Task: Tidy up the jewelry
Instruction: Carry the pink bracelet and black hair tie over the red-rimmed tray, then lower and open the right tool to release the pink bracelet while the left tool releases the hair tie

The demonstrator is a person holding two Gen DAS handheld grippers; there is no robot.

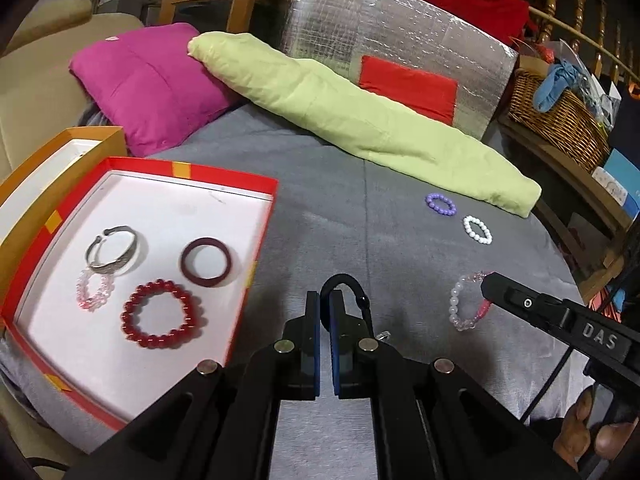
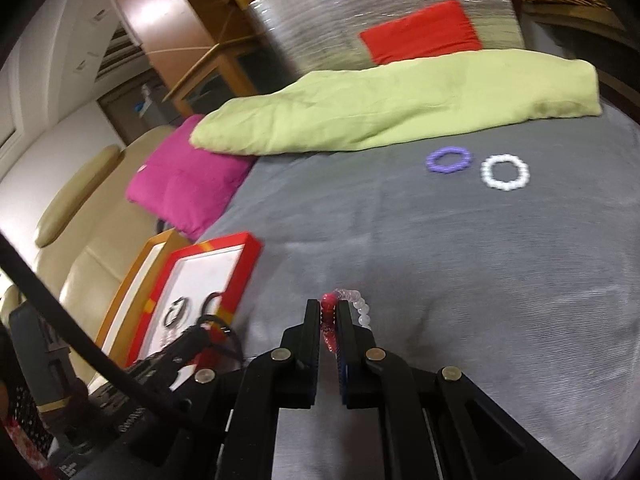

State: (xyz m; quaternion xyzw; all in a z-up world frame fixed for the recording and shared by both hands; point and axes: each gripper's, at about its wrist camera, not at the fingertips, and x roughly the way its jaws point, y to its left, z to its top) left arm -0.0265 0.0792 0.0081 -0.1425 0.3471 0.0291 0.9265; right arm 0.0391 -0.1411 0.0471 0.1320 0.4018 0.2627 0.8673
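Left wrist | right tool | lettering "DAS" (white, raised)

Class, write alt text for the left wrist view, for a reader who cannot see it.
The left gripper, jaws shut on a black cord bracelet, hangs over a grey bedspread beside a red box holding four bracelets. The right gripper pinches a pink-and-white bead bracelet; purple and white bead bracelets lie beyond.

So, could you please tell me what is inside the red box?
The red box holds a silver bangle, maroon ring, red bead bracelet and pink bracelet, partly under the bangle.
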